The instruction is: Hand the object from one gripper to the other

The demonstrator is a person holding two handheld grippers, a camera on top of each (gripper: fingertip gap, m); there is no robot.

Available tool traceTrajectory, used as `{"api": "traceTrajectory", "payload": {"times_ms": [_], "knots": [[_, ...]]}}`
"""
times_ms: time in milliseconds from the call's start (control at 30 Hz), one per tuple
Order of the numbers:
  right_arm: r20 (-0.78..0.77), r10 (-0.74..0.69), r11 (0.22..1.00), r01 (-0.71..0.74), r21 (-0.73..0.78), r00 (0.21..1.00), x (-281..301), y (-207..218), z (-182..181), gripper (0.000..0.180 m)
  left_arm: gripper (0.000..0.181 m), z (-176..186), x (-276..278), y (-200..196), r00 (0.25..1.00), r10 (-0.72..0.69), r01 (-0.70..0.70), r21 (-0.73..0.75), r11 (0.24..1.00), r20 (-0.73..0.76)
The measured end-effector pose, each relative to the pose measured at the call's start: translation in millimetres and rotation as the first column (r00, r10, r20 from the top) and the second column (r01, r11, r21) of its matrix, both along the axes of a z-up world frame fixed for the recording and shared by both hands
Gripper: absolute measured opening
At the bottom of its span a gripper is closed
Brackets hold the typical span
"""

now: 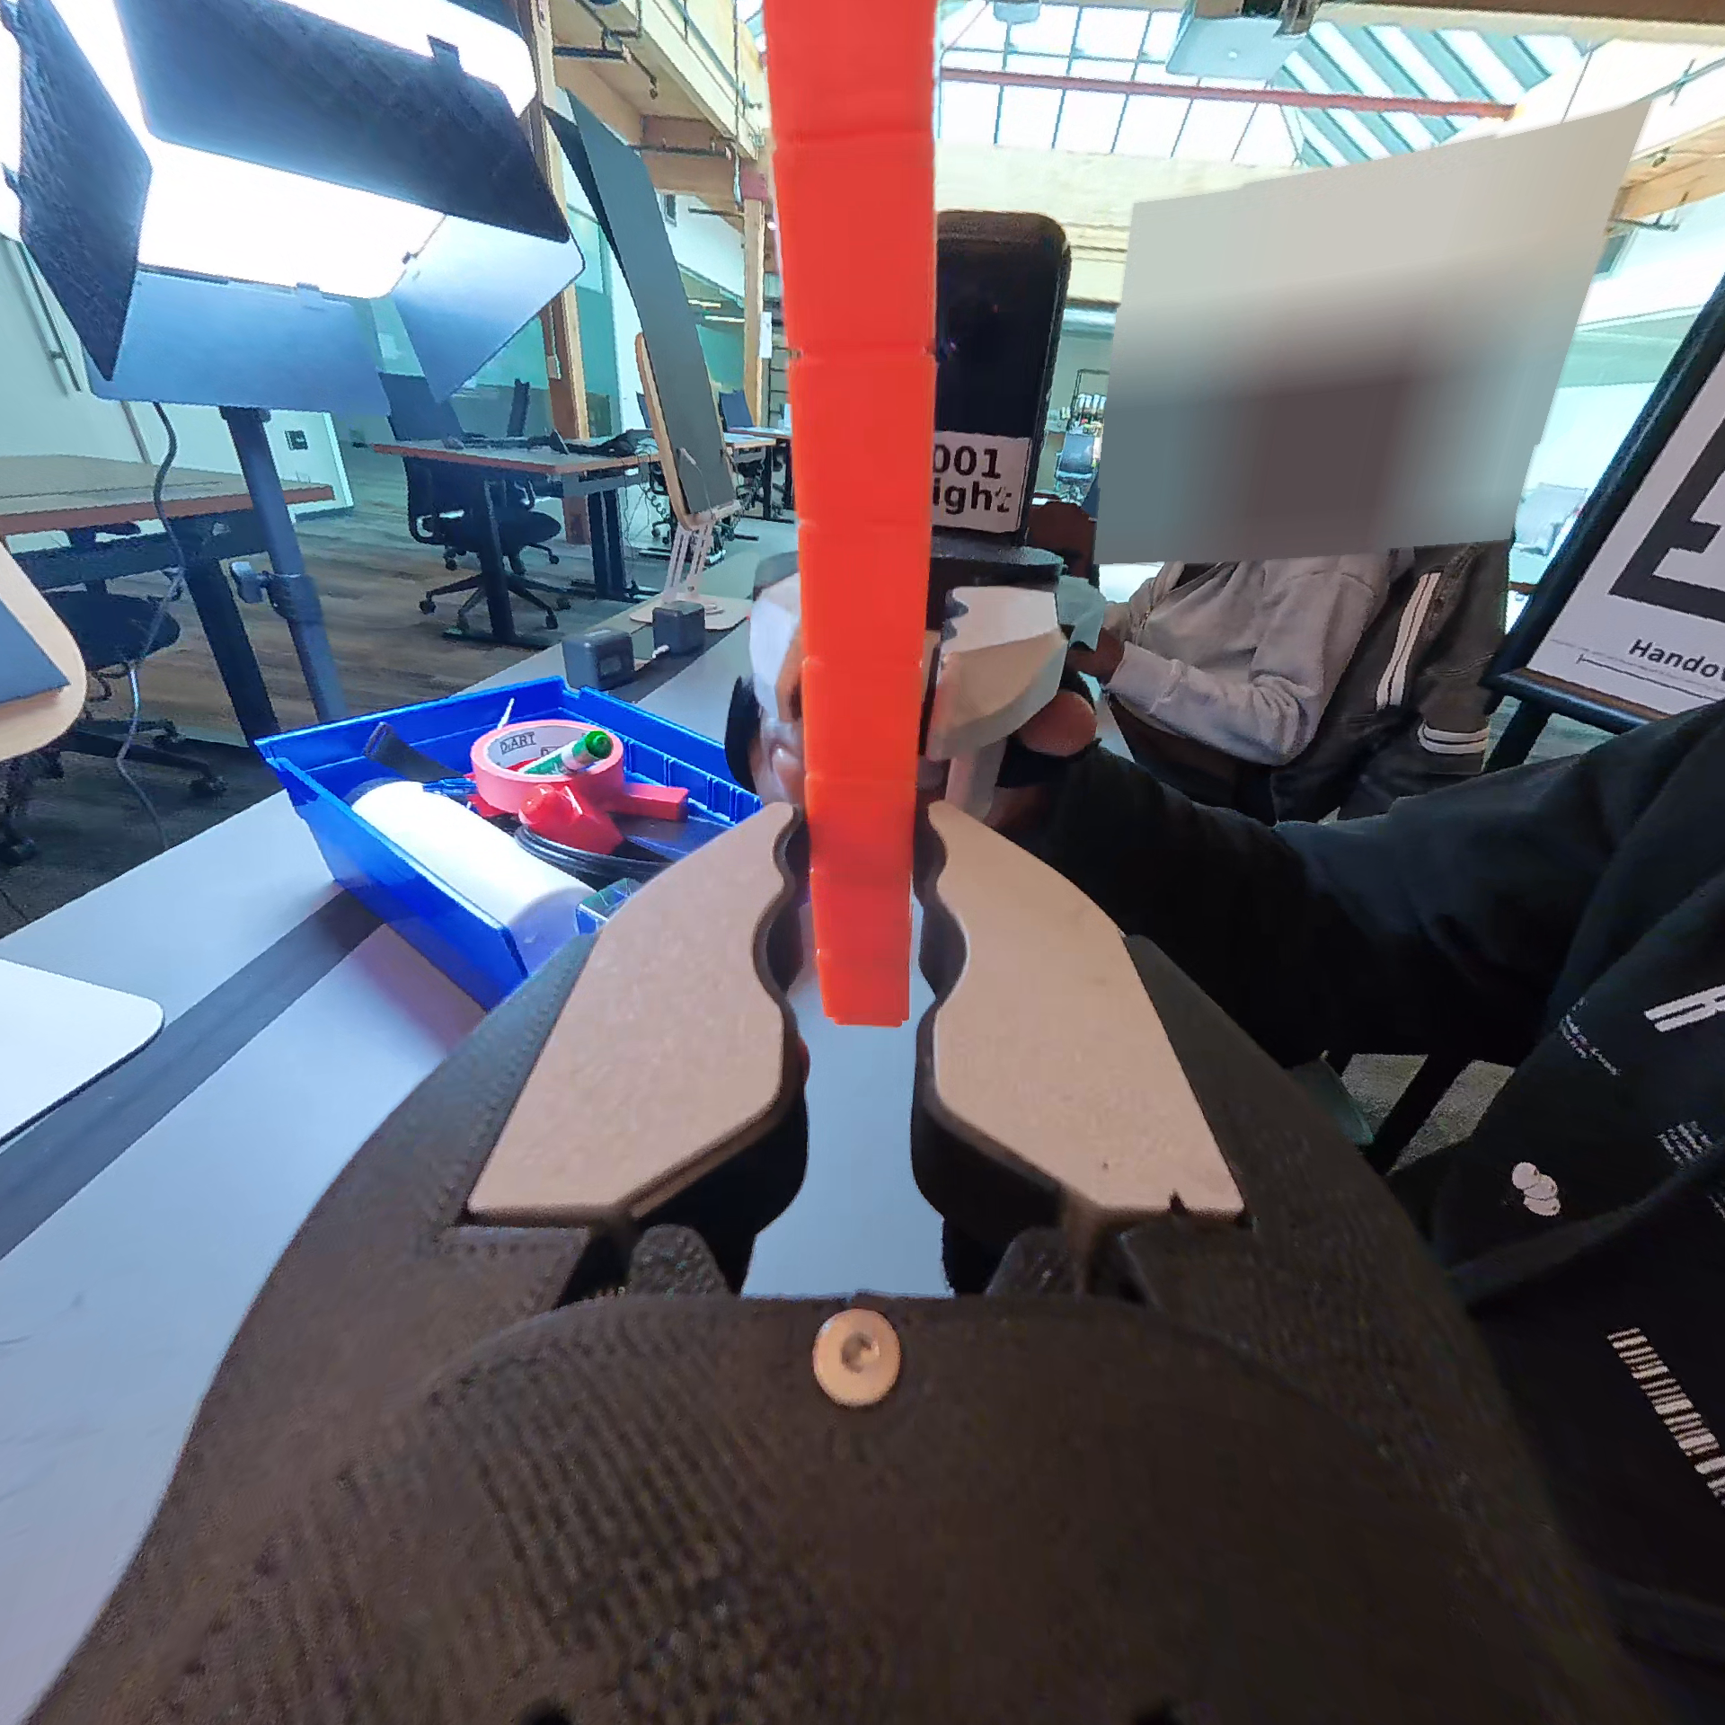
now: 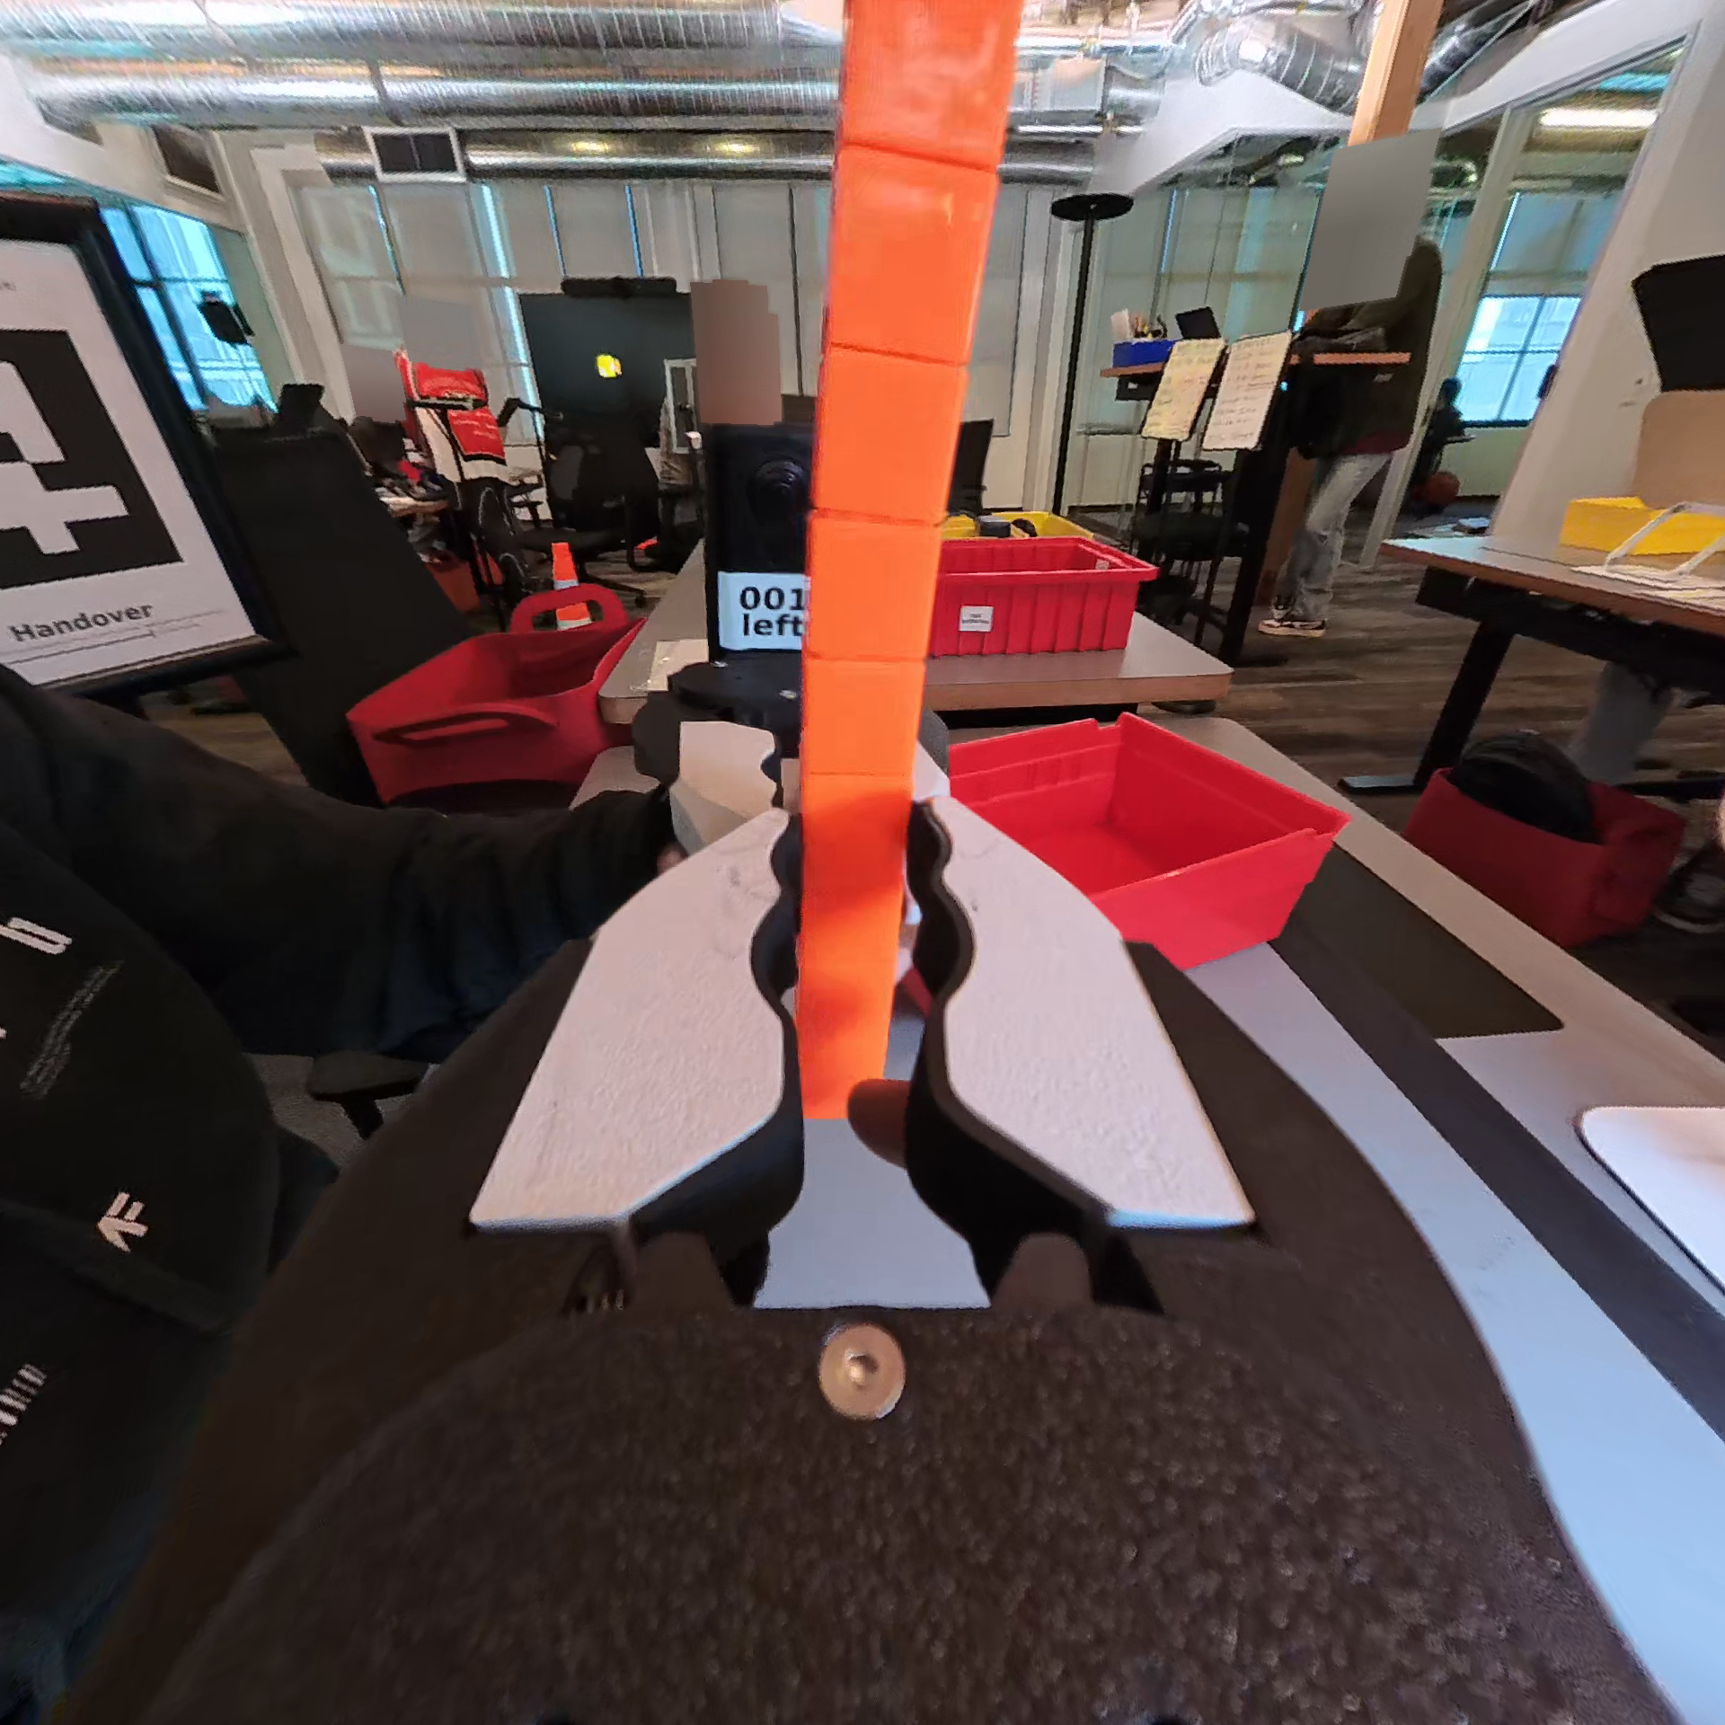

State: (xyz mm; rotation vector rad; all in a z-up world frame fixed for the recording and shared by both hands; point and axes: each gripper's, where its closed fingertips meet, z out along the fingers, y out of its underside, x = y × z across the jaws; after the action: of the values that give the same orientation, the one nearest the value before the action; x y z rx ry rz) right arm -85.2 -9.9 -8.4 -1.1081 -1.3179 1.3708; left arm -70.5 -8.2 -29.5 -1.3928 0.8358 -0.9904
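Observation:
A long orange bar of stacked blocks [image 1: 859, 420] stands upright between both grippers; it also shows in the right wrist view [image 2: 887, 420]. My left gripper [image 1: 861, 831] is shut on its lower end, with both pads against its sides. My right gripper [image 2: 854, 831] is shut on the same lower end from the opposite side. The two grippers face each other. The right gripper shows behind the bar in the left wrist view [image 1: 989, 681], and the left gripper behind it in the right wrist view [image 2: 728, 775]. The bar's top runs out of both frames.
A blue bin [image 1: 373, 840] with a red tape roll [image 1: 546, 761] and other items sits on the grey table [image 1: 187, 1260] to the left. An empty red bin [image 2: 1213, 896] sits on the table's other side. A framed sign [image 2: 84, 485] stands nearby. A seated person [image 1: 1260, 653] is behind. My left and right fingertips are right by each other.

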Motion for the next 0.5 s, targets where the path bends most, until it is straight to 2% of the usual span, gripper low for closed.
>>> {"api": "traceTrajectory", "payload": {"times_ms": [67, 133, 167, 300, 367, 467, 500], "knots": [[0.012, 0.013, 1.0, -0.013, -0.008, 1.0, -0.6, 0.1, -2.5, 0.021, 0.022, 2.6, -3.2, -1.0, 1.0, -0.014, 0.014, -0.005, 1.0, 0.021], [0.033, 0.012, 1.0, -0.012, 0.003, 0.999, -1.3, 1.6, -8.4, 0.021, 0.041, 13.5, -11.3, -1.9, 0.998, -0.01, 0.01, -0.004, 1.0, 0.064], [0.045, 0.02, 1.0, -0.02, -0.001, 0.999, -2.8, 1.0, -11.4, 0.021, 0.042, 18.9, -15.3, -3.1, 0.997, -0.008, 0.008, 0.002, 1.0, 0.081], [0.101, 0.048, 0.999, -0.049, 0.008, 0.994, -14.7, -6.4, -28.8, 0.021, 0.039, 21.7, -17.5, -5.0, 0.998, 0.009, -0.01, 0.02, 1.0, 0.057], [0.116, 0.06, 0.998, -0.061, 0.004, 0.991, -19.0, -9.3, -34.8, 0.021, 0.024, 16.0, -16.2, -3.8, 1.0, 0.018, -0.019, 0.026, 0.999, 0.016], [0.104, 0.046, 0.999, -0.048, 0.008, 0.993, -17.8, -6.2, -33.3, 0.022, 0.022, 14.1, -17.3, -1.7, 0.999, 0.03, -0.03, 0.018, 0.999, -0.011], [0.084, 0.031, 0.999, -0.032, 0.013, 0.996, -15.5, -3.4, -28.5, 0.029, 0.022, 13.8, -17.8, -1.4, 0.999, 0.033, -0.033, 0.02, 0.999, -0.017]]}}
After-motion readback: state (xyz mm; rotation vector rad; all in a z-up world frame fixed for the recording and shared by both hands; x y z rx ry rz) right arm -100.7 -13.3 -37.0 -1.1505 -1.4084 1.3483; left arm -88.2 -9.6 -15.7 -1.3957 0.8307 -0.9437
